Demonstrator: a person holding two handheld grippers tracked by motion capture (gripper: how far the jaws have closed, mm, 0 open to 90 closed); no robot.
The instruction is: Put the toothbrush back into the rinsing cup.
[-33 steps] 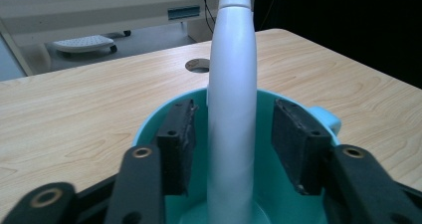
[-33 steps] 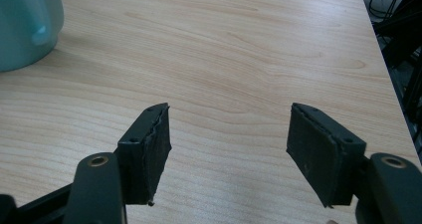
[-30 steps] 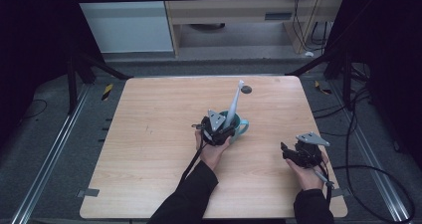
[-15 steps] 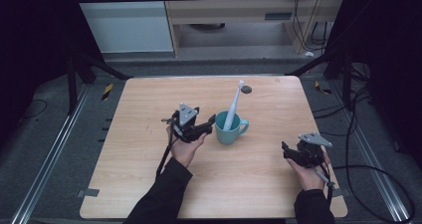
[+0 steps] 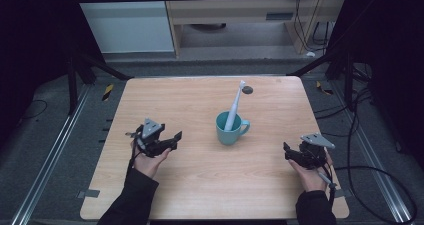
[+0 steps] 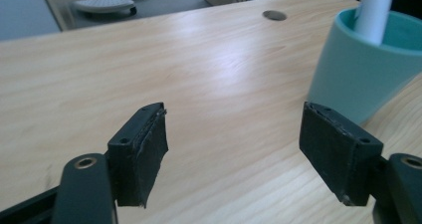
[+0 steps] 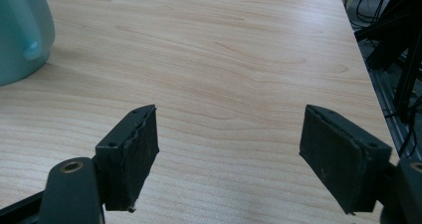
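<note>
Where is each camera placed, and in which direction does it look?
High view: above the person's side, looking forward and down on the table; both forearms, the left claw and right claw show, with the mug and toothbrush between.
Left gripper view: on the left claw, looking along its open jaws across the table to the mug.
Right gripper view: on the right claw, jaws open, mug at the left edge.
All three share the mug and table.

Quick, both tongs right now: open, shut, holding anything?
Left tongs: open, jaws just been opening, nothing between them, clear of the mug.
Right tongs: open, just been opening, empty.
</note>
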